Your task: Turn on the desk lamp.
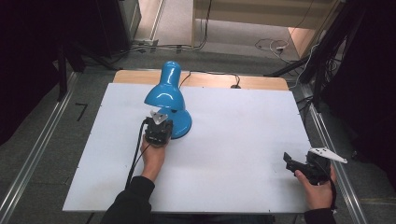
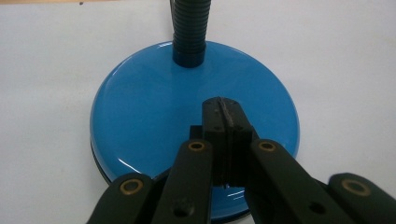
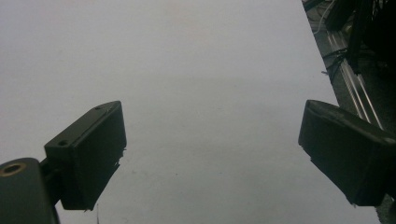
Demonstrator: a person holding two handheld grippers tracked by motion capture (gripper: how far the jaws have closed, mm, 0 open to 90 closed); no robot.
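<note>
Closest to the lens in the left gripper view: left hand-held gripper (image 2: 223, 122), jaws pressed together w/ nothing between them, tips down over the near half of the lamp base (image 2: 154, 116). Whether the tips actually touch the glossy surface I can't tell; looks like contact or just above.

Blue desk lamp (image 1: 166, 95) sits on the white worktop (image 1: 233, 140), left of centre, toward the far edge. Round base flat on the sheet, black ribbed neck (image 2: 190, 28) rising from its far side. Long axis runs roughly near-to-far: base nearest the person, shade (image 1: 161, 95) arching over it w/ its narrow crown toward the far edge; mouth seems to face down and toward the person, not sure.

Lamp lies straight ahead of the left gripper, so left hand is by far the nearer. Judging by closed tips on the base, the work looks like a press or poke there, maybe a switch, though no switch is visible.

Right hand-held gripper (image 1: 306, 167) sits well apart at the near right corner, jaws spread wide, holding nothing.
</note>
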